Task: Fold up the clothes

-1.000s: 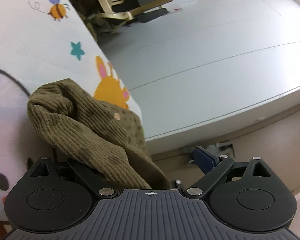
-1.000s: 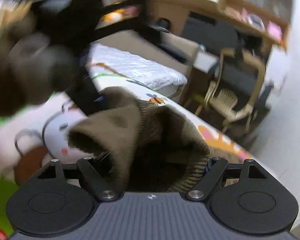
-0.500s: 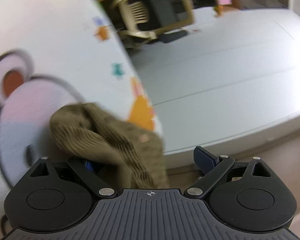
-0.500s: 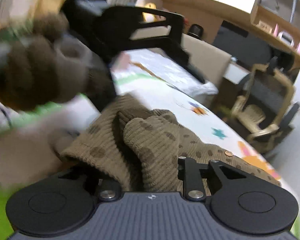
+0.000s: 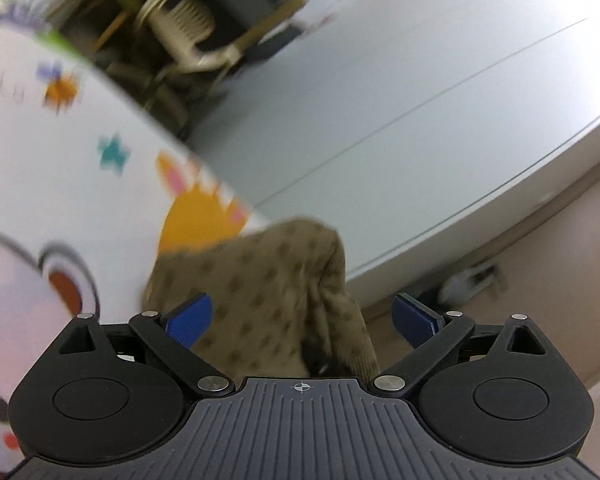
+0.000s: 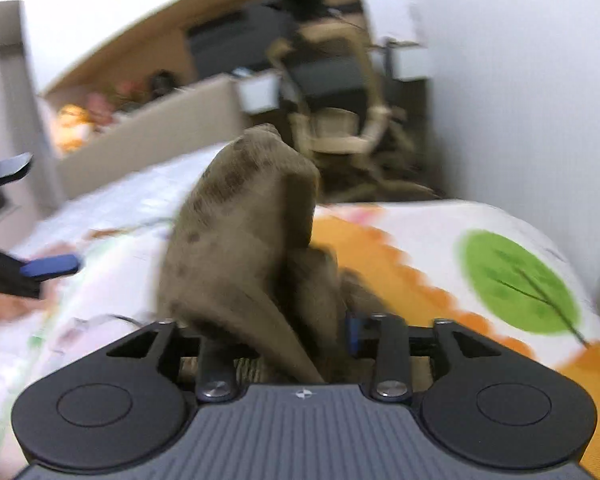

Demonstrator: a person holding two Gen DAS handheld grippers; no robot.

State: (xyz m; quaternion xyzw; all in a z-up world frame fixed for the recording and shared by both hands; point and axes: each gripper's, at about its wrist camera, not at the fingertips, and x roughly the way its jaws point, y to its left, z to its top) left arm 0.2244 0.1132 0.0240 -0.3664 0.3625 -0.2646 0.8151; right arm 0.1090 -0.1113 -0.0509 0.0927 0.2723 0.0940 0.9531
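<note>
Since the earlier frame the left tongs (image 5: 300, 320) have let go of the olive dotted garment (image 5: 268, 292) and now stand spread wide, both blue pads (image 5: 190, 322) clear of the cloth, which bunches between them without being pressed; the right tongs (image 6: 274, 340), a second ago much wider, have drawn in around a thick fold of the same garment (image 6: 244, 240) and their jaws are opening again at this moment, the cloth still wedged between them and rising in a tall peak in front of the camera; the garment lies over a cartoon-printed play mat (image 5: 60, 184), near its edge beside an orange rabbit figure (image 5: 196, 216); from the right wrist view the mat (image 6: 440, 248) shows a green leaf (image 6: 516, 280) and orange shapes, and the left tongs appear spread at the far left (image 6: 24, 216); beyond the mat are a grey floor (image 5: 420, 100) and a beige chair (image 5: 204, 28), both blurred.
</note>
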